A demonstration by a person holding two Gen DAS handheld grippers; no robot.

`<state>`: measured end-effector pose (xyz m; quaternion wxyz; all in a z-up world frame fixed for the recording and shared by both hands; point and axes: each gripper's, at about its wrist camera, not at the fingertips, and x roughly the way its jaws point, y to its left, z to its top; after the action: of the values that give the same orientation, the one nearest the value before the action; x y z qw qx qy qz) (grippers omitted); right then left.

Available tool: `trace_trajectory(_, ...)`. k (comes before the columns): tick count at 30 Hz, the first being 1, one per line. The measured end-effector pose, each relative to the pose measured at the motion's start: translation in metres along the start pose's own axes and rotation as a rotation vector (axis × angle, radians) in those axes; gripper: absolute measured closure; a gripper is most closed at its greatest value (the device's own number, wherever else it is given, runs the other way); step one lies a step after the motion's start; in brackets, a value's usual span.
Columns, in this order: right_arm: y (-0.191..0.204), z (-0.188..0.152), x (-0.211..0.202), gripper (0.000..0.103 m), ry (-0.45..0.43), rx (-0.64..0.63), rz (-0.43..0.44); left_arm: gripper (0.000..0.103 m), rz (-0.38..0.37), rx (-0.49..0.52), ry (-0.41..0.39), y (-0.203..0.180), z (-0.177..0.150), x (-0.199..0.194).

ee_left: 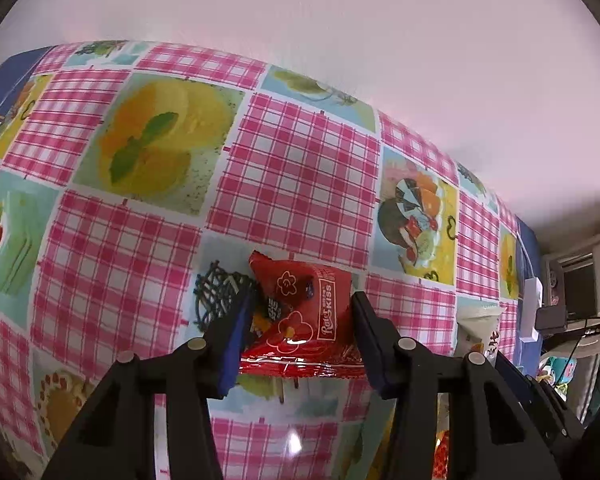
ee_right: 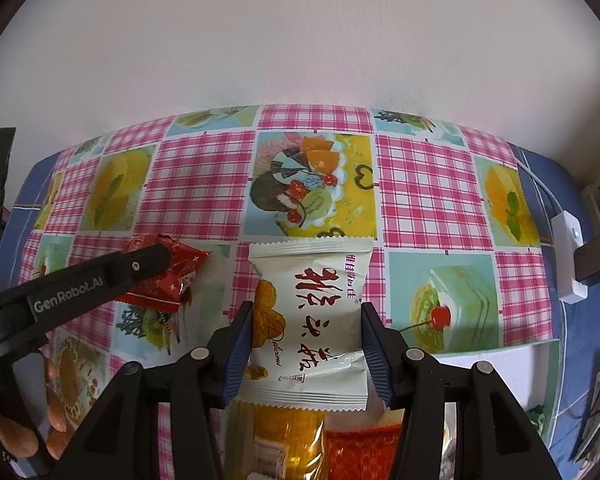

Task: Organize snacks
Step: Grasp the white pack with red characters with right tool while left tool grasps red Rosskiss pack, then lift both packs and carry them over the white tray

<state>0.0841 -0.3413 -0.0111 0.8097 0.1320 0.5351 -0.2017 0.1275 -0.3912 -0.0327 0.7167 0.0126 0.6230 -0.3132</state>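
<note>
A red snack packet (ee_left: 300,312) with flower prints sits crumpled between the blue pads of my left gripper (ee_left: 302,295), which is shut on it just above the checked tablecloth (ee_left: 300,180). In the right wrist view the same red packet (ee_right: 184,268) shows at the left under one black finger (ee_right: 140,268) of that gripper. My right gripper (ee_right: 306,306) is shut on a white snack packet (ee_right: 312,280) with red lettering, gripped across its width. That white packet (ee_left: 476,328) also peeks in at the right of the left wrist view.
More snacks lie below the right gripper: a yellow-orange packet (ee_right: 284,440) and a red-orange one (ee_right: 360,448). A white adapter with a cable (ee_right: 568,264) lies on the blue cloth edge (ee_right: 548,176) at the right. A person's hand (ee_right: 56,412) shows at the lower left. A white wall backs the table.
</note>
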Motion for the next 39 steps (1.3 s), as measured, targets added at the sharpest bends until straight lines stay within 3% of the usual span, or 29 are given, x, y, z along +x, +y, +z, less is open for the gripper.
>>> trace_trajectory(6, 0.001, -0.011, -0.020, 0.049, -0.016, 0.015, 0.015, 0.051, -0.020, 0.009, -0.026, 0.002, -0.016, -0.023)
trace_trajectory(16, 0.006, -0.054, -0.056, 0.049, -0.024, 0.067, 0.036, 0.051, -0.084, -0.061, -0.070, 0.014, -0.060, -0.069)
trace_trajectory(39, 0.006, -0.158, -0.104, 0.049, -0.063, 0.152, 0.023, 0.051, -0.099, 0.018, -0.164, 0.000, -0.153, -0.139)
